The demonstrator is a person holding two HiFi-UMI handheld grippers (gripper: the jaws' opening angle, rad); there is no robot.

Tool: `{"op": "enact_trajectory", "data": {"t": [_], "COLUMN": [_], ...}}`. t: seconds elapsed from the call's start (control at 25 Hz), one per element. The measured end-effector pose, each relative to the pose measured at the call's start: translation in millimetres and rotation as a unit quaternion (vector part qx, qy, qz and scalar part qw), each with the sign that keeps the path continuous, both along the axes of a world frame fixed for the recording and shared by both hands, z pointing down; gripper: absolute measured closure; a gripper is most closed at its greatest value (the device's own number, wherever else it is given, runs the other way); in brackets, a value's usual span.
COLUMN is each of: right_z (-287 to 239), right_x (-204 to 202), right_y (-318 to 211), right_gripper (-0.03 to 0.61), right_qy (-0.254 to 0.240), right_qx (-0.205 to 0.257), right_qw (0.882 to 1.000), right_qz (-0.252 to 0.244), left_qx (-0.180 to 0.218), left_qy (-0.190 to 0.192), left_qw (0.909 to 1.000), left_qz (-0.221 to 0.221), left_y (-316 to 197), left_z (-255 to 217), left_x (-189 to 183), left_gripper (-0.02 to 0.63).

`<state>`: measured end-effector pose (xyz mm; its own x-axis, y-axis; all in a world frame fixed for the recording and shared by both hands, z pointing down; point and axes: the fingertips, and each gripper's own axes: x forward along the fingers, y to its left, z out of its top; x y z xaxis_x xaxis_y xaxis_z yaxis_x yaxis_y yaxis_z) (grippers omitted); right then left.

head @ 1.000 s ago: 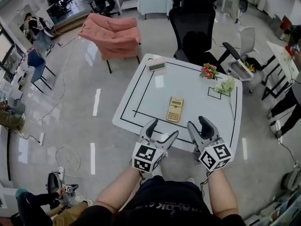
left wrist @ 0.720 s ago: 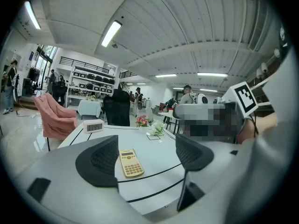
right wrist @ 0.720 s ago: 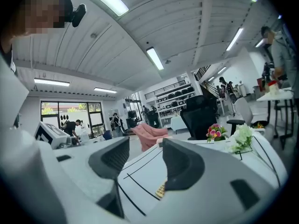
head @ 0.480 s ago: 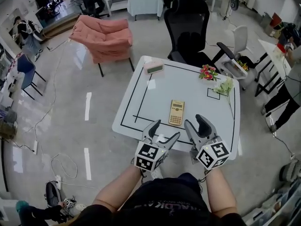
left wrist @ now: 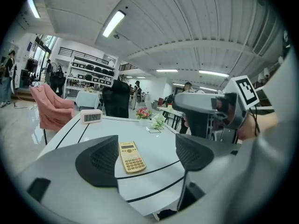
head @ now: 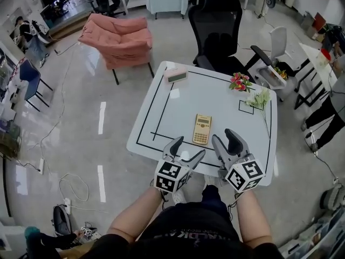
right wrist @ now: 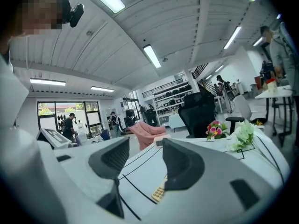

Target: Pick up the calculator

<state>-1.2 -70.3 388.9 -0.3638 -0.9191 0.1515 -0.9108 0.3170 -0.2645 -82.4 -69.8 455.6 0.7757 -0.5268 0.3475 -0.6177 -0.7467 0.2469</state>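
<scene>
A tan calculator (head: 202,129) lies flat on the white table (head: 161,107), inside its black outline, toward the near edge. The left gripper view shows the calculator (left wrist: 131,156) between the jaws but well beyond them. Only a corner of the calculator (right wrist: 159,192) peeks out below the right jaw in the right gripper view. My left gripper (head: 186,149) hovers open at the table's near edge, left of the calculator. My right gripper (head: 226,140) is open too, just right of it. Both hold nothing.
A small digital clock (head: 176,75) stands at the table's far left corner. Pink flowers (head: 239,82) and white flowers (head: 259,98) lie at the far right. A black office chair (head: 218,26) stands behind the table, a pink armchair (head: 119,39) to the left.
The view has shifted slightly; both grippers stay open near the table's front edge, a little closer to the calculator. The calculator has not moved.
</scene>
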Motion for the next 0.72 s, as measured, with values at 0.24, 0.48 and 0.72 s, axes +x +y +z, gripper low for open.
{"op": "enact_trajectory", "data": {"t": [0.24, 0.48, 0.72], "right_z": [10, 28, 49], "right_x": [18, 45, 53], "right_y": [-24, -50, -71], "right_gripper": [0.370, 0.370, 0.370], "right_qy": [-0.005, -0.014, -0.025], "right_qx": [-0.013, -0.031, -0.053], "right_qw": [0.999, 0.998, 0.995], "right_qz": [-0.031, -0.050, -0.075], "left_qx": [-0.021, -0.048, -0.068], "left_qy": [-0.018, -0.040, -0.083], "left_qw": [0.9993, 0.9968, 0.9925], "left_qz": [-0.027, -0.050, -0.060], "left_y": [-24, -41, -51], "left_z": [19, 47, 80], "left_x": [15, 37, 51], "left_gripper": [0.239, 0.232, 0.227]}}
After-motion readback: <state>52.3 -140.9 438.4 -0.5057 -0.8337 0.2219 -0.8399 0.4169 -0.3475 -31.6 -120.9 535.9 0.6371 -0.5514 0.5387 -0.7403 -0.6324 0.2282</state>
